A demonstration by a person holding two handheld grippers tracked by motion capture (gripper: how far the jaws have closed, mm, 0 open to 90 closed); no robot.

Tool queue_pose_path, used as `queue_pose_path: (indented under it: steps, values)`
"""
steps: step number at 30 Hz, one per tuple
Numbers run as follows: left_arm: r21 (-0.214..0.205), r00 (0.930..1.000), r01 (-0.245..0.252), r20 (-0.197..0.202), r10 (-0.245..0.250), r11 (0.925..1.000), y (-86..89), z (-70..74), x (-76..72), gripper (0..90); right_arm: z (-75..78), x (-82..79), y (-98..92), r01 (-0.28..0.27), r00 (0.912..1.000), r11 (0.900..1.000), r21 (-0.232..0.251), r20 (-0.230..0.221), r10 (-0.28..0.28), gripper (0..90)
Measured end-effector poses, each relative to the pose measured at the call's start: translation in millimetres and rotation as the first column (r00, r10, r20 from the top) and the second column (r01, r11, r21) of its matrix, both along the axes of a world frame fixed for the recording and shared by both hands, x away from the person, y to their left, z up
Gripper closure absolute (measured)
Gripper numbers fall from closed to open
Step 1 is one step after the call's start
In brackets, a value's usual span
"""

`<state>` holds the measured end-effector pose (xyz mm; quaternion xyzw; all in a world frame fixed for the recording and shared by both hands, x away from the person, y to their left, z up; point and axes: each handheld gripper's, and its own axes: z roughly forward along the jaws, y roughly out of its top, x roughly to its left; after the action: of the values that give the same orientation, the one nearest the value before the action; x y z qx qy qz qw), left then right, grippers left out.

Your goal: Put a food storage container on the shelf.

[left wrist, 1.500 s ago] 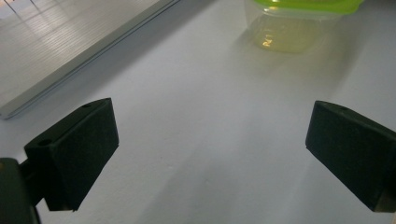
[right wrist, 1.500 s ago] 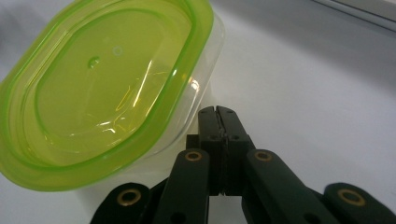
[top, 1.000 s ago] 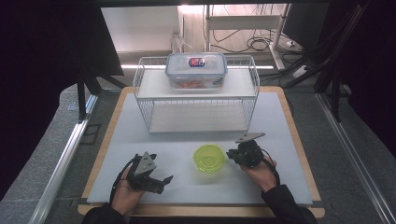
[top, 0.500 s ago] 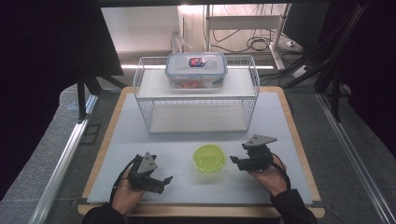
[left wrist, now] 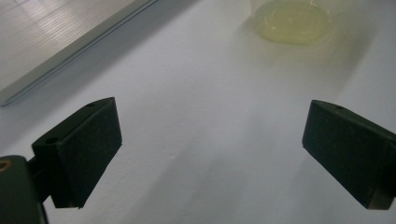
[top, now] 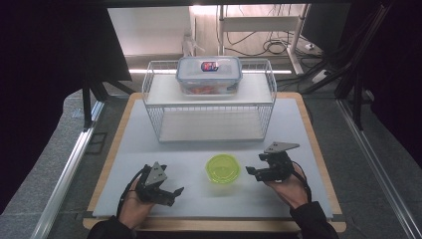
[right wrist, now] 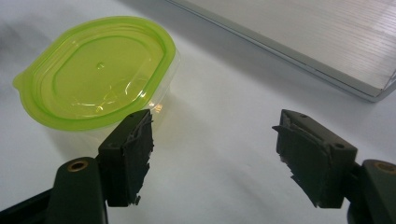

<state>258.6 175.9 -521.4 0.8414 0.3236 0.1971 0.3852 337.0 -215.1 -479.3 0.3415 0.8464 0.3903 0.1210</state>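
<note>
A small clear container with a lime-green lid [top: 222, 168] stands on the white mat between my hands. It also shows in the right gripper view [right wrist: 98, 70] and faintly in the left gripper view [left wrist: 292, 21]. My right gripper [top: 251, 173] sits just right of it, apart from it. Its jaws [right wrist: 215, 130] have just been opening and stand open with nothing between them. My left gripper [top: 174, 195] rests at the front left. It is open [left wrist: 212, 121] over bare mat and points toward the container.
A white wire rack [top: 149, 94] stands at the back of the mat, with a clear lidded box [top: 209, 74] holding red contents on its top shelf. The rack's bottom board [right wrist: 317, 42] lies close ahead of both grippers. A wooden board [top: 318, 144] edges the mat.
My right gripper has drawn back a little to the right from the green-lidded container, and its jaws have opened. The left gripper has stayed where it was.
</note>
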Motion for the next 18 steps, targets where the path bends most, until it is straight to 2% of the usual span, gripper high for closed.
queue_pose_path:
  steps: [4,7,8,9,10,11,14,15,18]
  values:
    - [0.005,1.0,0.004,0.0,-0.004,1.0,-1.1,-0.3,-0.1,4.6,3.2,0.0,3.0,0.001,1.0,0.9998,0.018,0.007,-0.001,28.8]
    - [0.004,1.0,0.003,0.006,-0.003,1.0,-0.9,0.3,-0.5,4.7,6.7,2.4,7.8,0.004,1.0,0.9971,0.077,0.004,-0.005,33.5]
    - [0.001,1.0,0.002,0.007,-0.002,1.0,-0.8,0.6,-0.6,4.7,6.7,2.4,7.8,0.004,1.0,0.9971,0.077,0.004,-0.005,33.5]
    - [0.0,1.0,0.002,0.01,-0.002,1.0,-0.5,0.8,-0.6,4.7,7.3,3.6,9.3,0.007,1.0,0.9967,0.081,-0.007,-0.007,36.5]
    - [0.0,0.9999,0.002,0.01,-0.002,1.0,-0.4,0.7,-0.7,4.7,7.9,6.5,12.0,0.005,0.9995,0.9949,0.1,-0.031,-0.002,43.7]
    - [0.0,0.9999,0.002,0.01,-0.002,1.0,-0.4,0.7,-0.7,4.8,7.9,6.5,12.0,0.005,0.9995,0.9949,0.1,-0.031,-0.002,43.7]
    - [0.005,0.9999,0.006,0.01,-0.006,1.0,-1.0,0.5,-0.8,4.8,7.9,11.6,16.5,-0.005,0.9969,0.9892,0.147,-0.077,0.016,50.8]
    - [0.005,0.9999,0.007,0.011,-0.008,1.0,-1.2,0.5,-0.9,4.8,6.8,14.5,20.8,-0.011,0.9949,0.9887,0.149,-0.098,0.025,53.8]
    - [0.008,0.9999,0.009,0.014,-0.009,0.9999,-1.5,0.4,-1.0,4.7,4.8,17.2,25.8,-0.022,0.9928,0.9888,0.148,-0.113,0.039,56.0]
